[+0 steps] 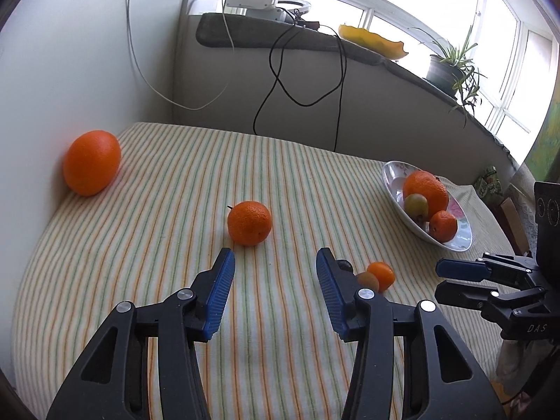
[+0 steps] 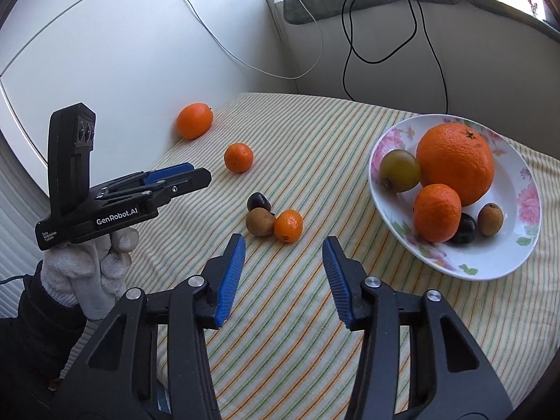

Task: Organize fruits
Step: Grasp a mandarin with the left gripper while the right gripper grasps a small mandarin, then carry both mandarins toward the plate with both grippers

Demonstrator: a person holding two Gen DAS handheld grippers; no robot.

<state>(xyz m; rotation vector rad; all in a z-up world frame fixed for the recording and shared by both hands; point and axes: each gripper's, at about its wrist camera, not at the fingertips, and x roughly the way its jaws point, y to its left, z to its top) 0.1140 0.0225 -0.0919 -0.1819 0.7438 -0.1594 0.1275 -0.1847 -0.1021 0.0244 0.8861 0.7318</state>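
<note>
Right wrist view: the left gripper [image 2: 201, 175] body reads "GenRobot.AI"; smaller print beside it is hard to read. In the left wrist view, the right gripper [image 1: 437, 280] shows "DAS". Both claws stand apart, holding nothing. Loose fruits [image 2: 273, 220] lie clustered on the striped cloth [image 2: 315, 315]; others fill the floral plate [image 2: 490, 266].

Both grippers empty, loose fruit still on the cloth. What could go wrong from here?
1. The small orange fruit, brown fruit and dark fruit touch in a cluster; the right gripper closing on one may knock the others rolling.
2. The plate is already crowded, so an added fruit could roll off.
3. The large orange lies against the wall, a tight approach for the left gripper.
</note>
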